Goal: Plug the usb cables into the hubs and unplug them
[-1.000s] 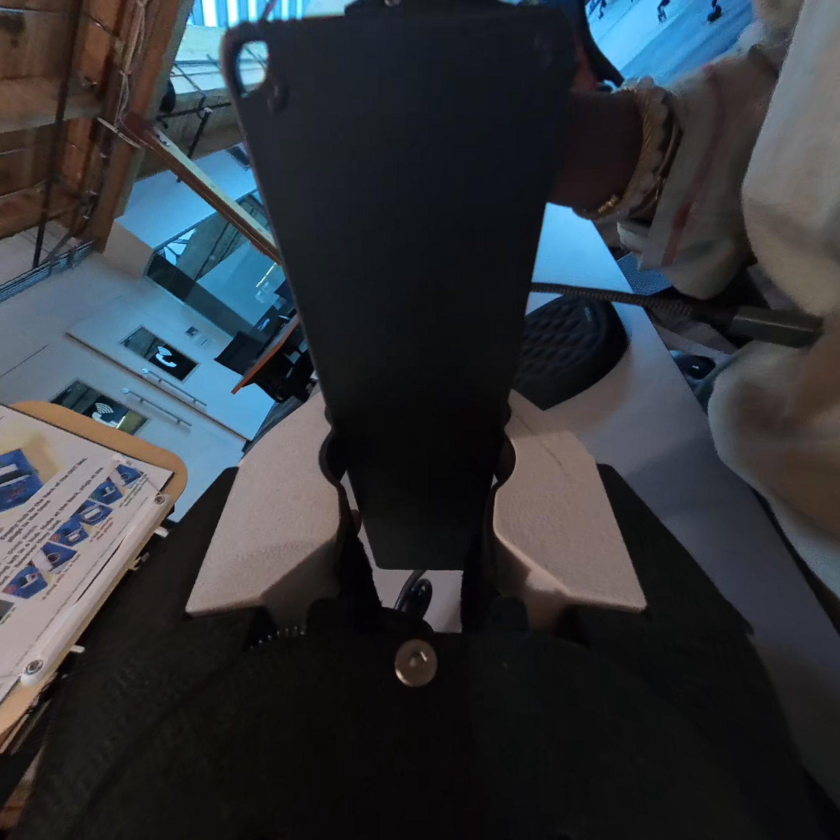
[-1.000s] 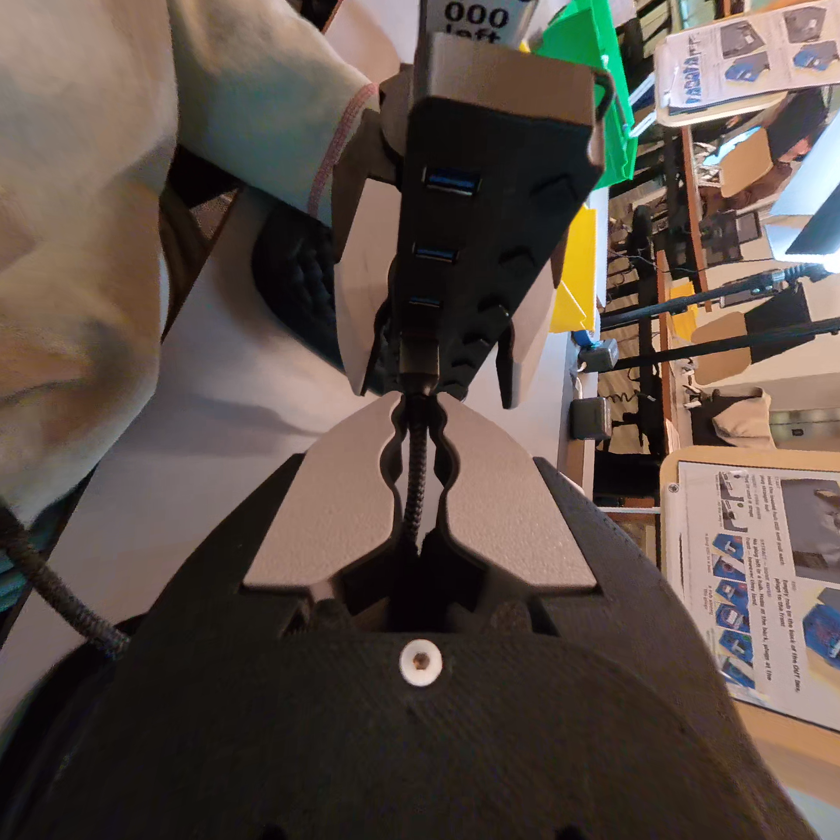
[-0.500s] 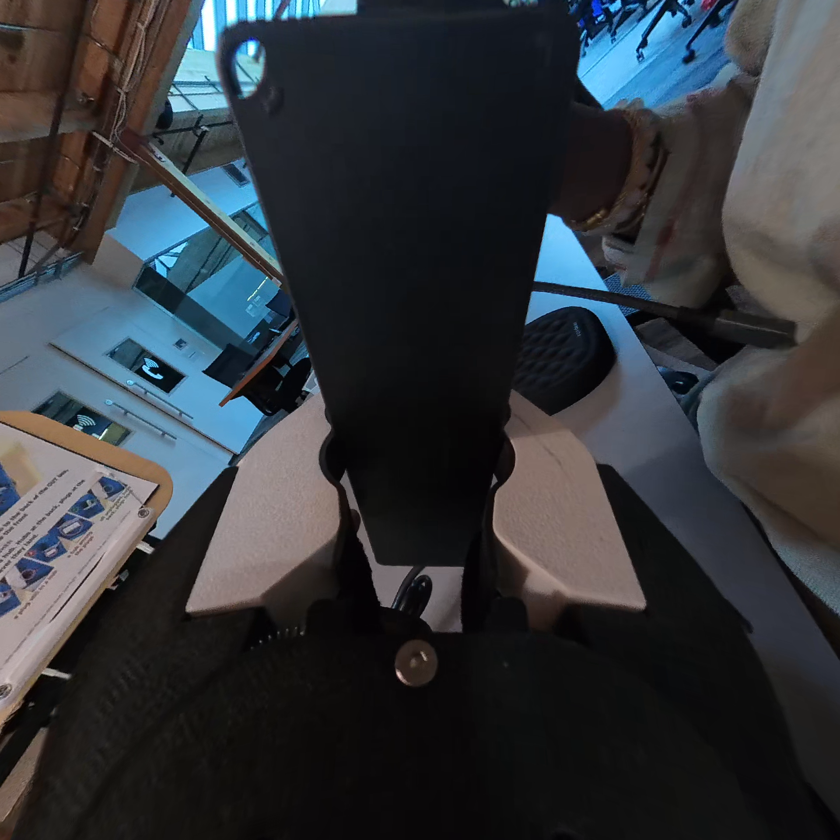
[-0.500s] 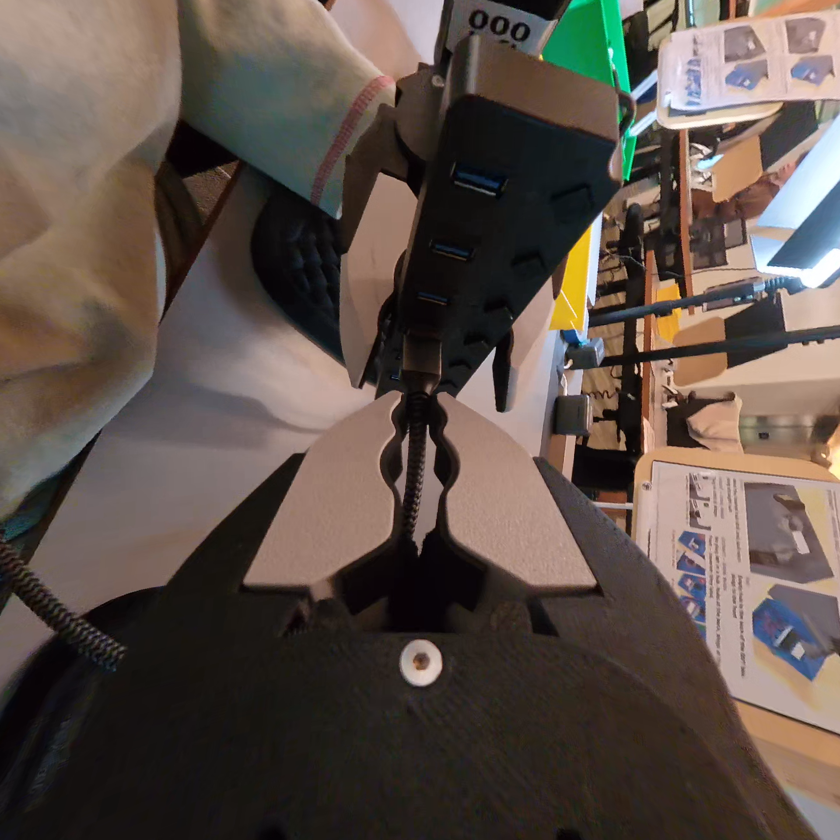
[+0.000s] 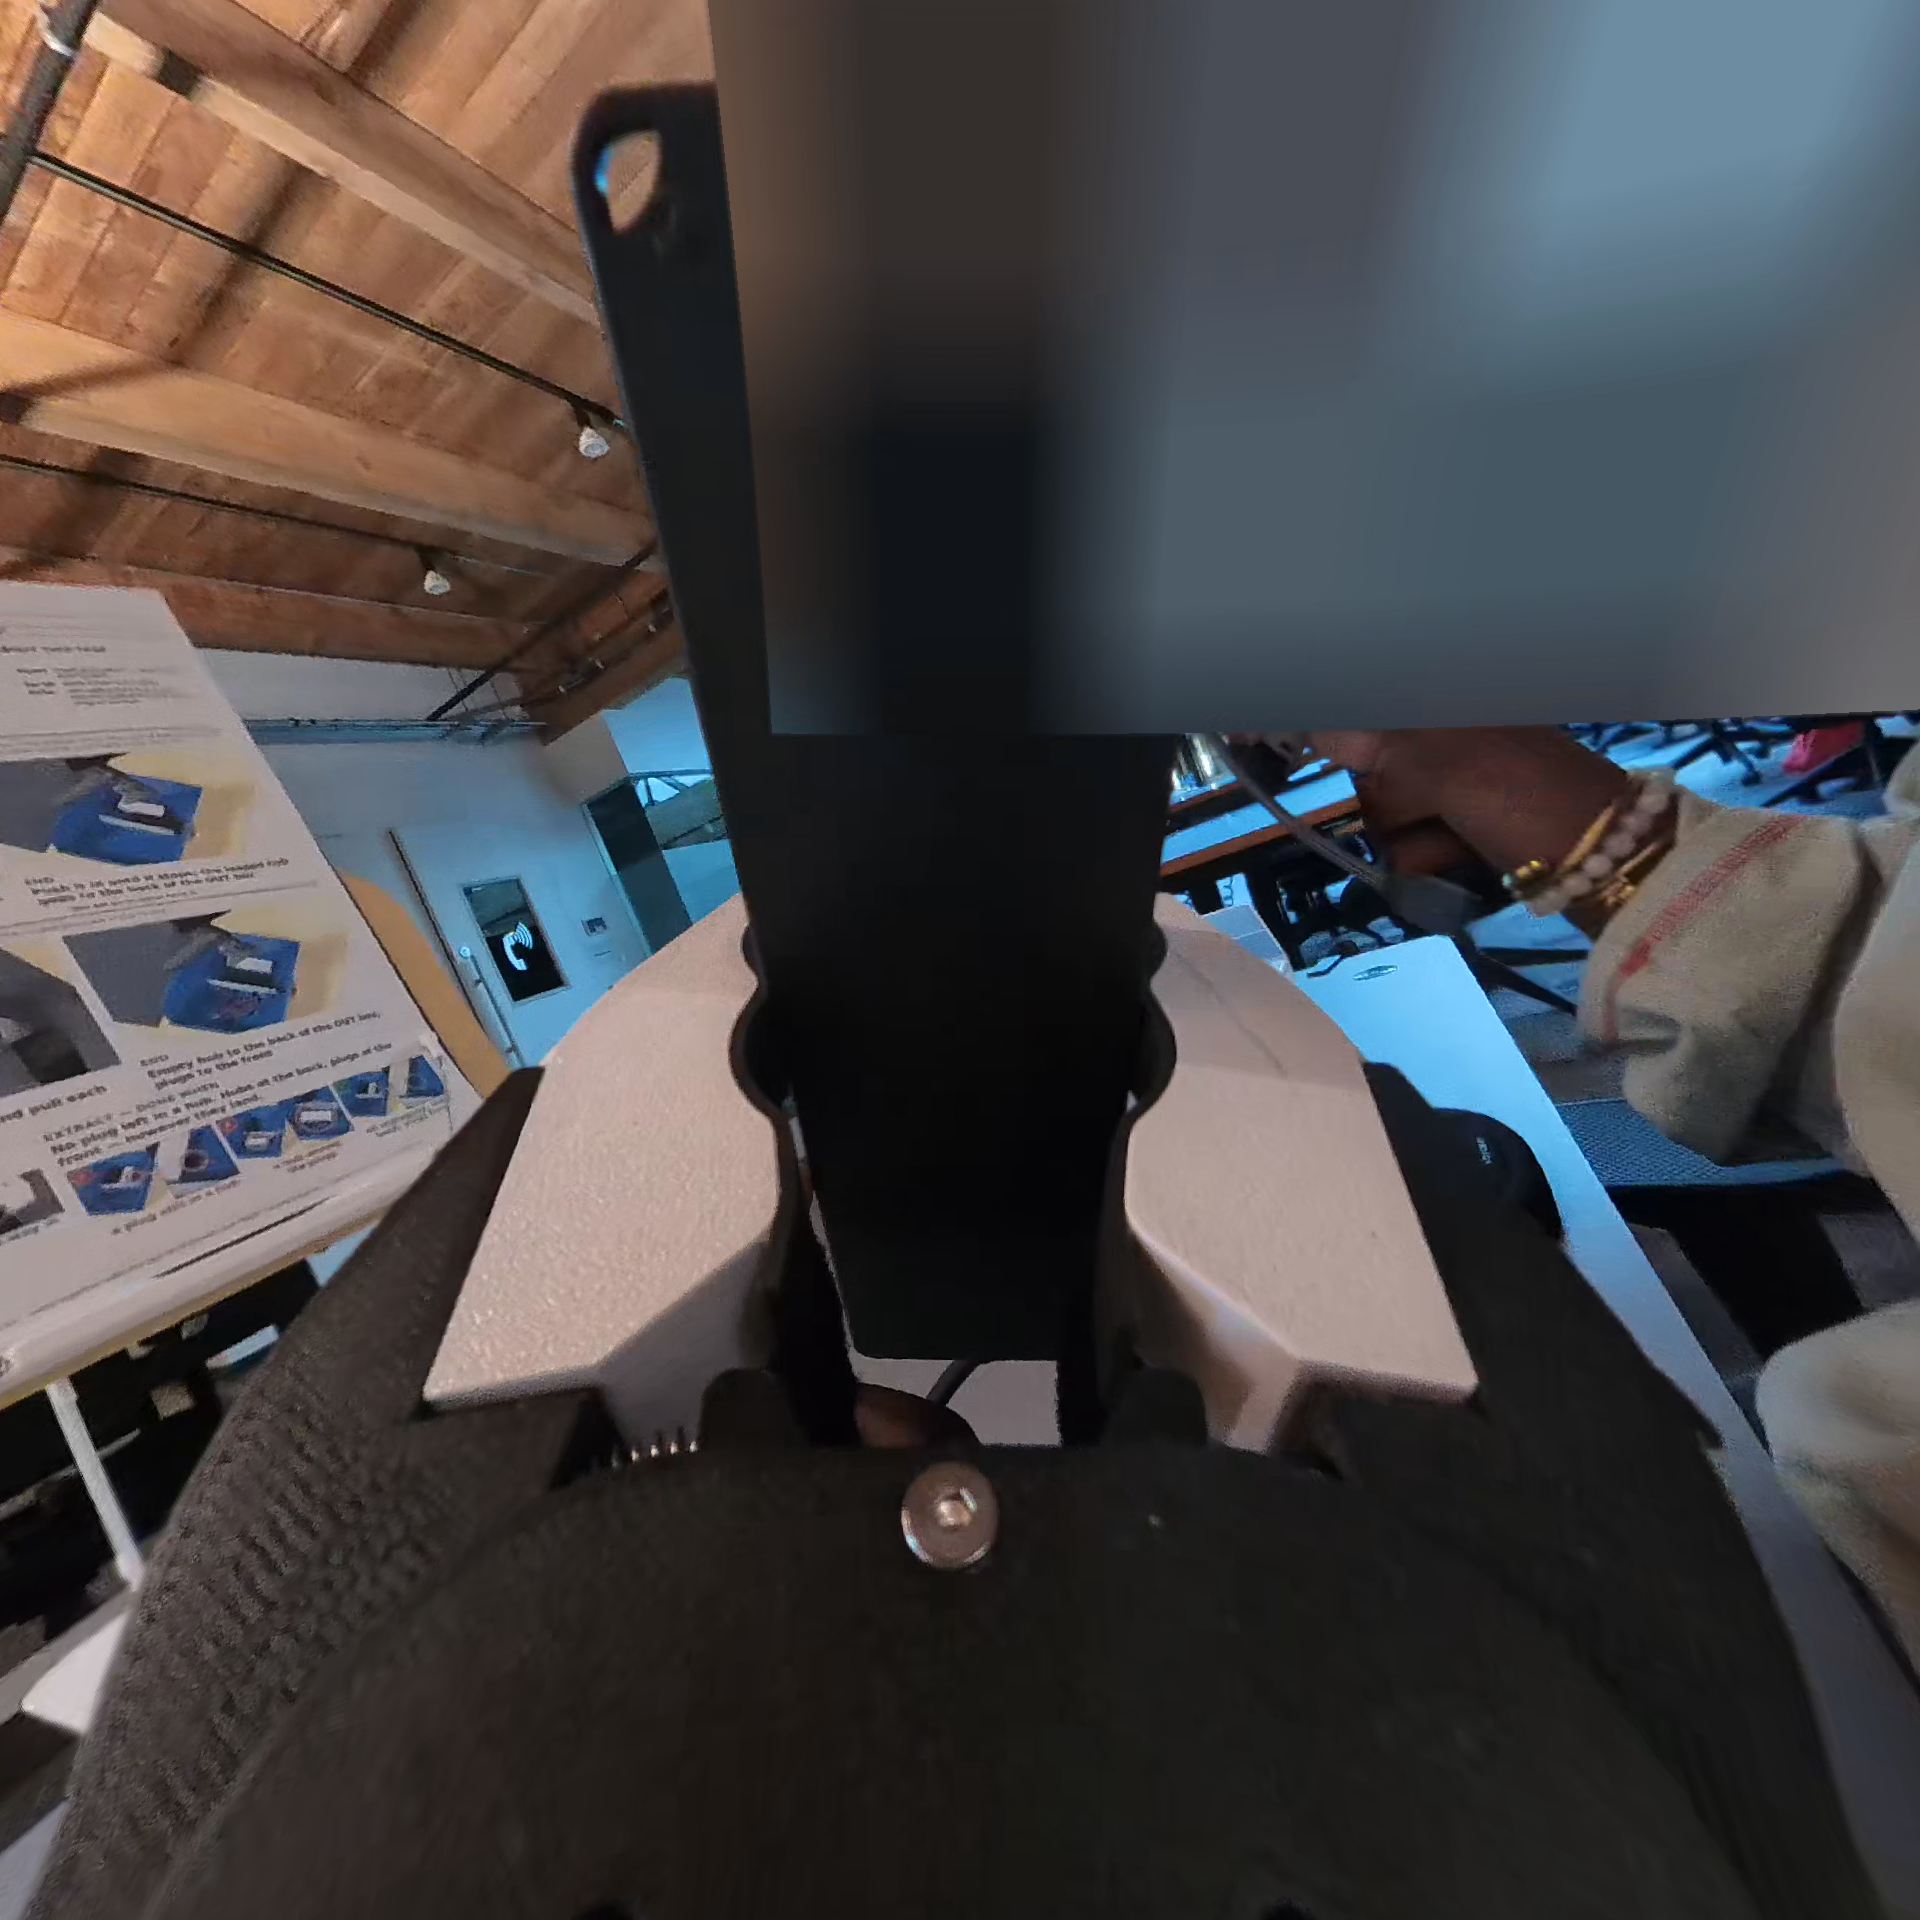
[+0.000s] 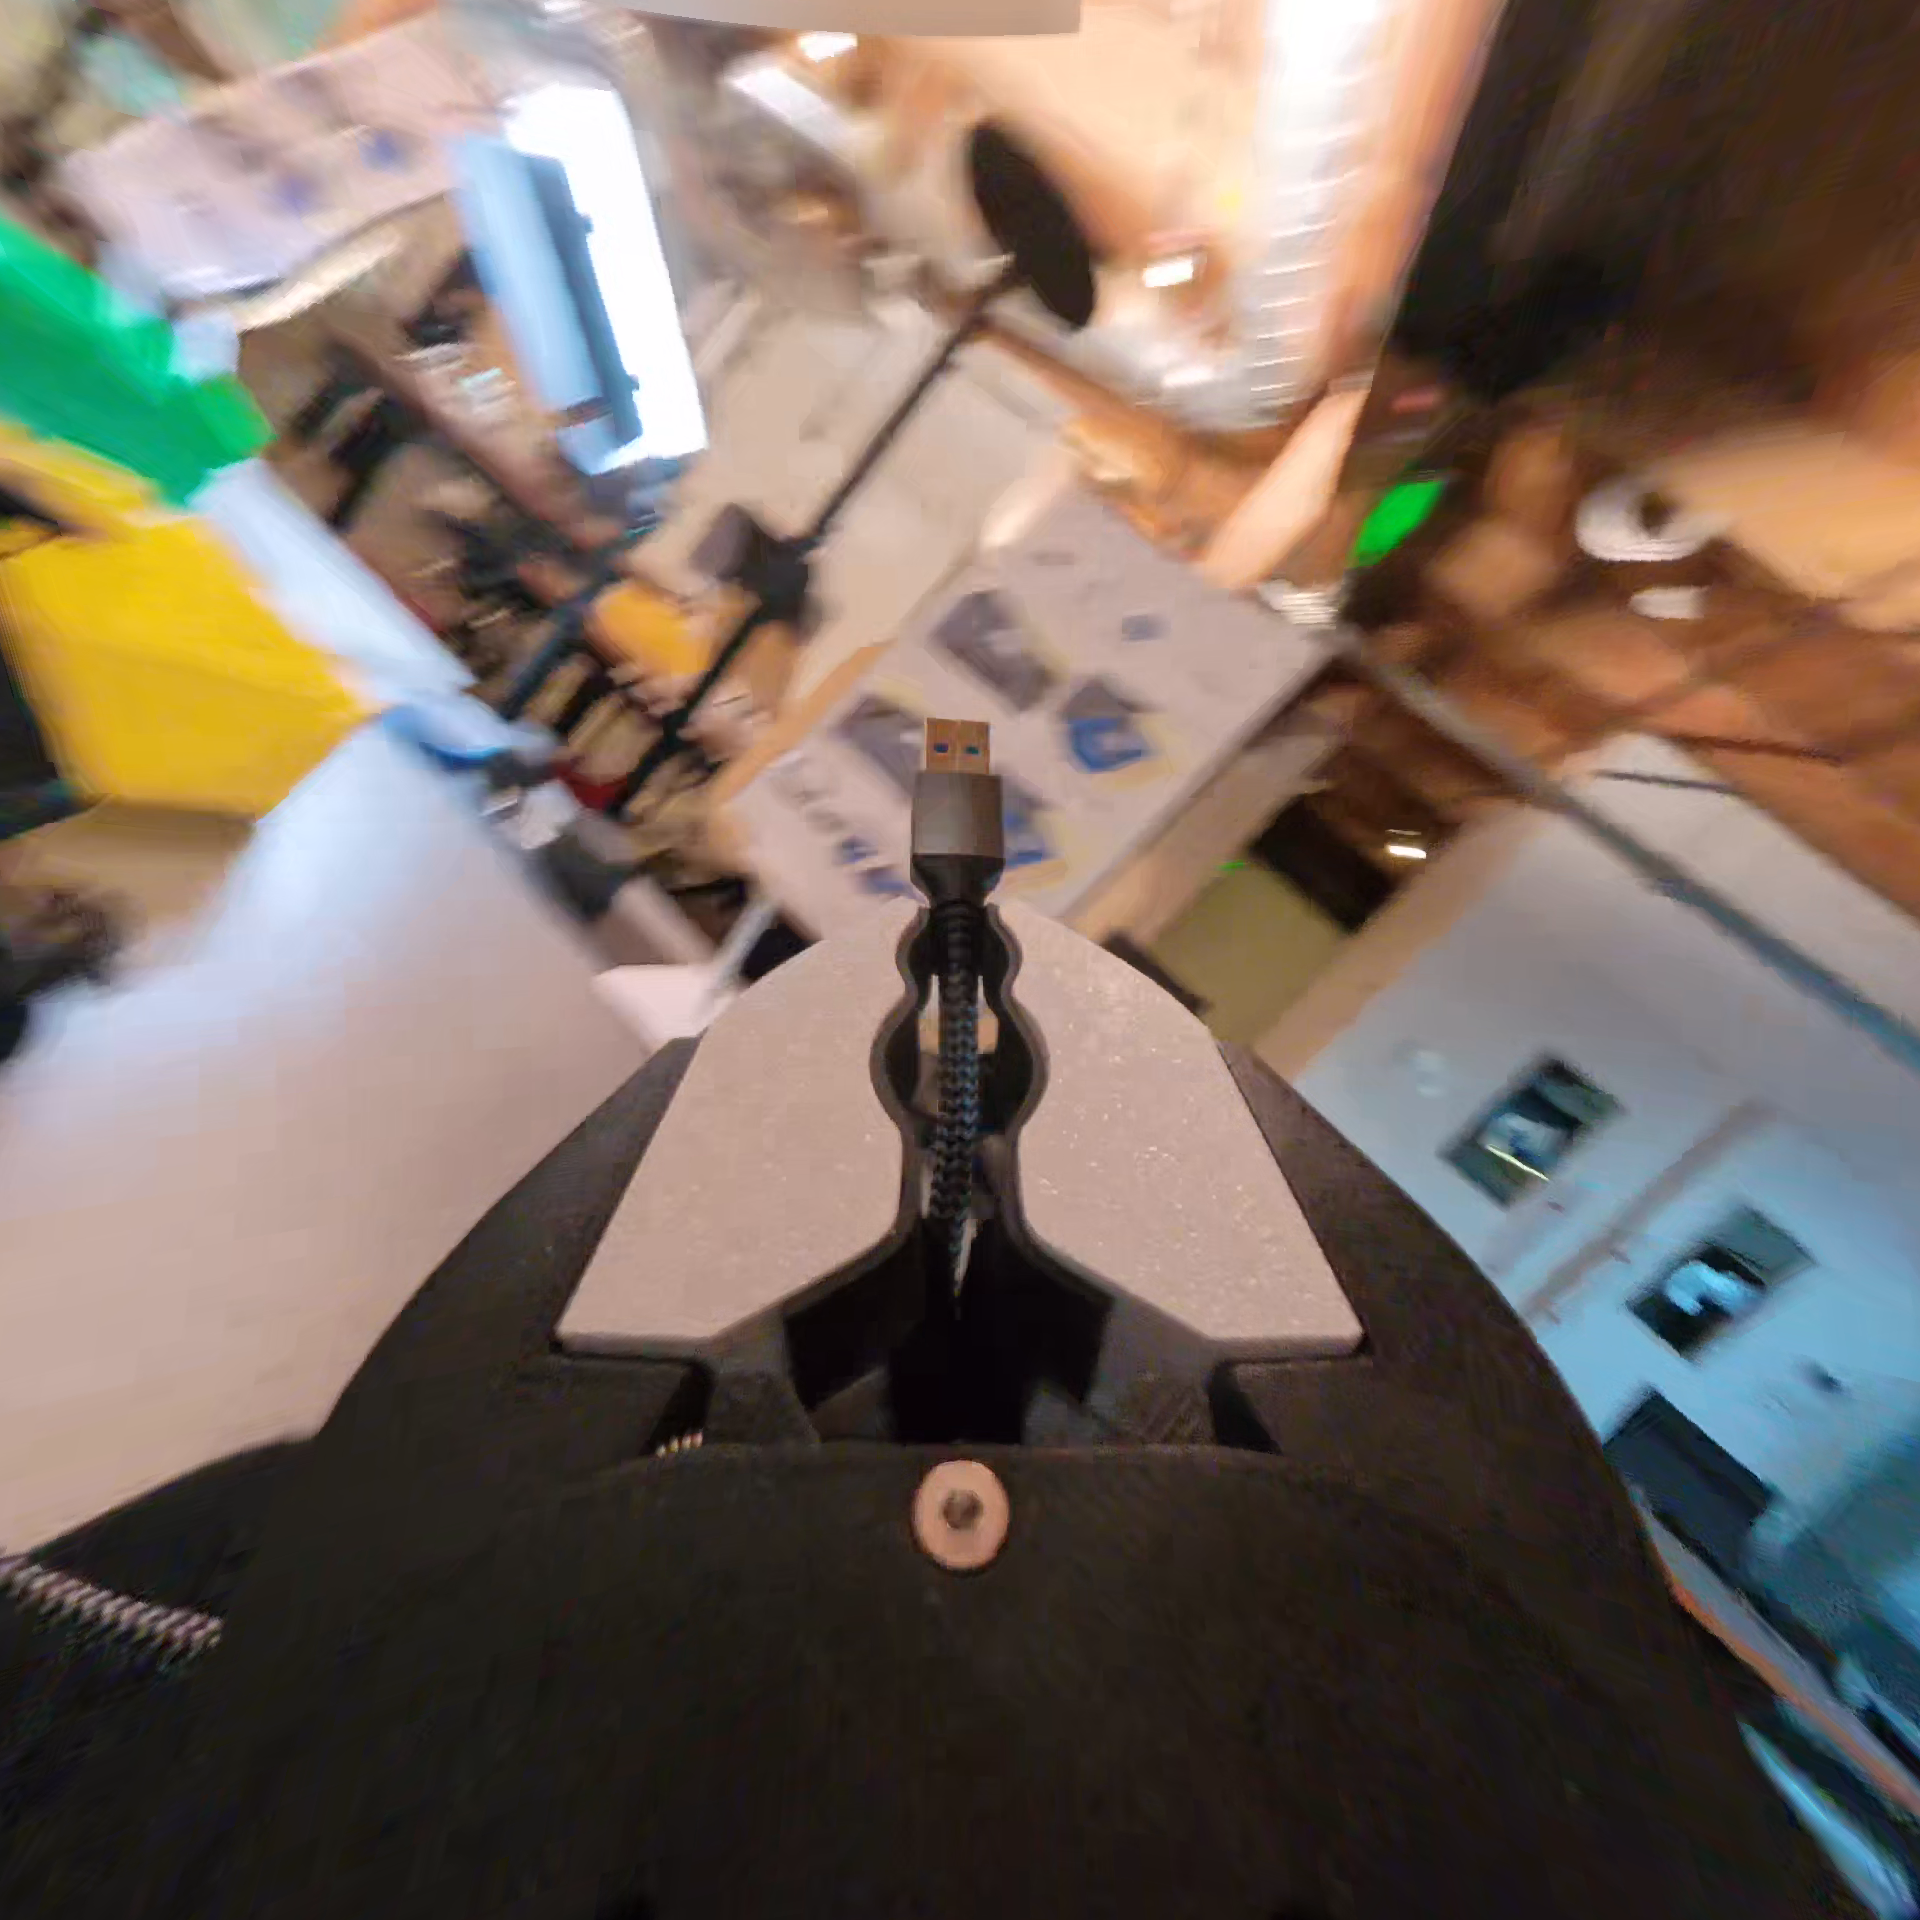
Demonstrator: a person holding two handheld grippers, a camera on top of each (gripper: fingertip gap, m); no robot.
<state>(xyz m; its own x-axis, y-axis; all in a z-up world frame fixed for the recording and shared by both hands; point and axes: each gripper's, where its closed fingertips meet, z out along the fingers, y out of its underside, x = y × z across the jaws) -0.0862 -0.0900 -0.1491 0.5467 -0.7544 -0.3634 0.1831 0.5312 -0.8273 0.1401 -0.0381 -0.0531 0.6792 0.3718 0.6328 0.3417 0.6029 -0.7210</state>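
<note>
Cable: braided black usb cable (image 6: 954, 1091) runs lengthwise from the right claw (image 6: 958, 935), which grips it; plug forward, free.
Hub: flat black hub (image 5: 956, 1039) clamped lengthwise in the left claw (image 5: 951, 1029); far end blurred.

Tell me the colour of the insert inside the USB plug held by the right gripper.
Blue, inside the USB plug on the braided cable; the right wrist view shows it best.

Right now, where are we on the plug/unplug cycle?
Done: the USB plug is out, bare in the air. In hand: right tool clamps the braided cable; left tool grips the black hub. Left: any further plugging; the ports aren't visible now.
</note>
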